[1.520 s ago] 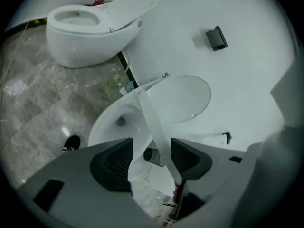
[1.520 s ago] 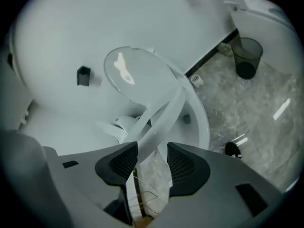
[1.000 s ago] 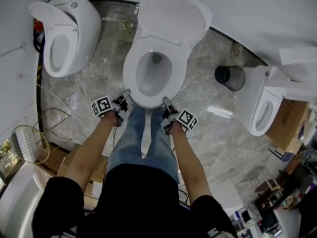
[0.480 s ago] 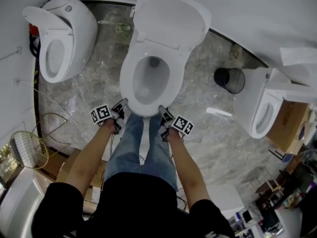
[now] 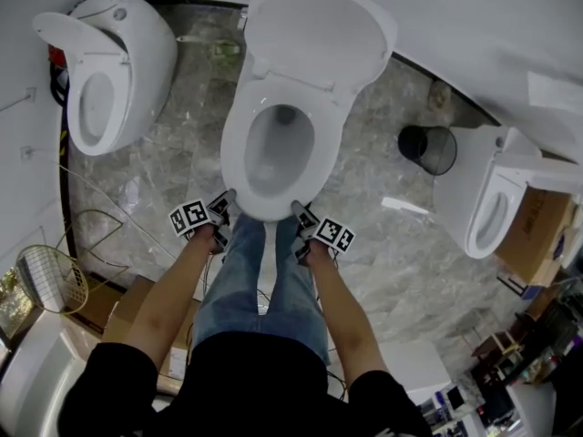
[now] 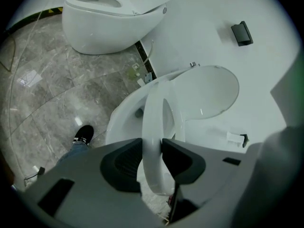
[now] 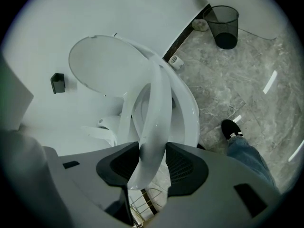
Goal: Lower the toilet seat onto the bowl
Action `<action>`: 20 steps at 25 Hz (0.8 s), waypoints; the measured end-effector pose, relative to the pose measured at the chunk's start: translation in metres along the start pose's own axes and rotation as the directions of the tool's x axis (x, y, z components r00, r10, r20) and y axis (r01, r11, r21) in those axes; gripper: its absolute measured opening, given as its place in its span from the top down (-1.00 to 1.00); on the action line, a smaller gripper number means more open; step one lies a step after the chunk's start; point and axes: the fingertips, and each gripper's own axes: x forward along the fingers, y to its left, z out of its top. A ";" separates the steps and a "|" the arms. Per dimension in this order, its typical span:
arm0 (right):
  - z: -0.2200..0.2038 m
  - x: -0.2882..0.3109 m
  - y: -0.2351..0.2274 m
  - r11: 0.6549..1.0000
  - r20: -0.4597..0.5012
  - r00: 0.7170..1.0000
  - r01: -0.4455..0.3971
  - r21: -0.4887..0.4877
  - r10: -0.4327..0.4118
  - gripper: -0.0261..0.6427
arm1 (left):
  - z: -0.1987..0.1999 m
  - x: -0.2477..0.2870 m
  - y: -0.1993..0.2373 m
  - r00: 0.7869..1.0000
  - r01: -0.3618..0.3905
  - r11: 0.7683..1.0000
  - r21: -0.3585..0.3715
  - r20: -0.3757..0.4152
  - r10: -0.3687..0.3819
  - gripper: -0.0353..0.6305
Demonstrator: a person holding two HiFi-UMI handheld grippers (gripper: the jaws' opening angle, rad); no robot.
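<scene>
The white toilet seat (image 5: 239, 173) hangs low over the middle bowl, and its lid (image 5: 319, 35) stands up against the wall. My left gripper (image 5: 221, 209) is shut on the seat's front left edge and my right gripper (image 5: 303, 215) on its front right edge. In the left gripper view the seat ring (image 6: 154, 122) runs between the dark pads (image 6: 121, 163), with my left gripper (image 6: 153, 158) clamped on it and the bowl rim (image 6: 118, 118) just beside it. The right gripper view shows the seat ring (image 7: 156, 103) pinched the same way by my right gripper (image 7: 152, 163).
A second toilet (image 5: 105, 71) stands at the left and a third toilet (image 5: 496, 208) at the right. A black mesh bin (image 5: 428, 148) sits on the marble floor between bowl and right toilet. A wire basket (image 5: 50, 280) and cables lie at the left. The person's legs stand before the bowl.
Both grippers have come down and a little toward the person with the seat in them, so the seat lies lower over the bowl. Both grips are unchanged.
</scene>
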 end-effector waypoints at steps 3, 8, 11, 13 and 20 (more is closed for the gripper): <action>-0.002 0.007 -0.009 1.000 -0.005 1.000 0.019 -0.002 -0.019 0.37 | -0.001 0.006 0.010 1.000 -0.015 1.000 0.009 -0.012 0.015 0.50; -0.008 0.015 -0.023 0.999 -0.008 0.999 0.048 0.005 -0.048 0.38 | -0.004 0.012 0.027 0.999 -0.043 0.999 0.017 -0.029 0.044 0.51; -0.009 0.020 -0.030 0.998 -0.011 0.998 0.068 0.007 -0.068 0.38 | -0.004 0.016 0.034 0.997 -0.067 0.997 0.026 -0.028 0.067 0.52; -0.011 0.024 -0.035 0.996 -0.014 0.996 0.092 0.009 -0.092 0.38 | -0.004 0.019 0.039 0.996 -0.086 0.996 0.038 -0.027 0.087 0.53; -0.012 0.036 -0.054 0.987 -0.052 0.985 0.162 -0.023 -0.163 0.37 | -0.005 0.033 0.057 0.987 -0.153 0.985 0.073 -0.043 0.157 0.57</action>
